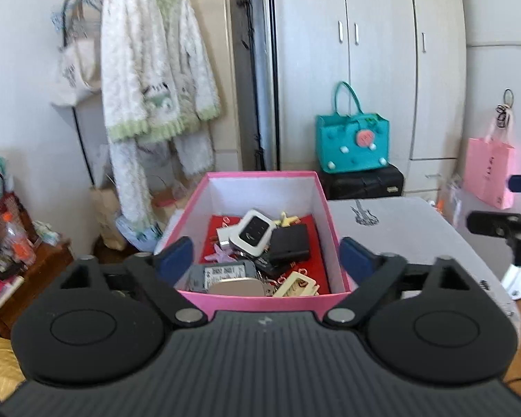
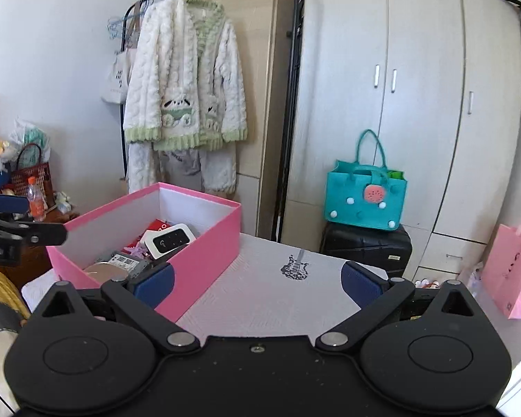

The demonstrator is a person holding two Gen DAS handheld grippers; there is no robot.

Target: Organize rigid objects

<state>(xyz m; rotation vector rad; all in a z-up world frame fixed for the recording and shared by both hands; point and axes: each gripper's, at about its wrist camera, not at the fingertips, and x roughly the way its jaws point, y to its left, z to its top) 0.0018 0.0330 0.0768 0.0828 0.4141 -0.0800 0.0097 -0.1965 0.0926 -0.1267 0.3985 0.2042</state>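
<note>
A pink box [image 1: 260, 301] with white inner walls stands on a grey-white table [image 1: 416, 229]. It holds several small rigid items: a white and black pocket router [image 1: 251, 231], a black wallet [image 1: 290, 241], a grey device with a label [image 1: 220, 272], a round beige lid [image 1: 238, 286], clips and keyrings. My left gripper [image 1: 263, 259] is open and empty, its blue pads astride the box's near end. My right gripper [image 2: 257, 283] is open and empty over the table, right of the box [image 2: 205, 260]. The router also shows in the right wrist view [image 2: 170, 238].
A guitar print [image 2: 295, 267] marks the table top [image 2: 260, 305]. Behind stand a white wardrobe [image 2: 416, 104], a teal bag [image 2: 364, 198] on a black case [image 2: 364, 248], a hanging white robe [image 2: 184, 97], a pink paper bag [image 2: 510, 271], and a cluttered wooden side table [image 1: 27, 271] at left.
</note>
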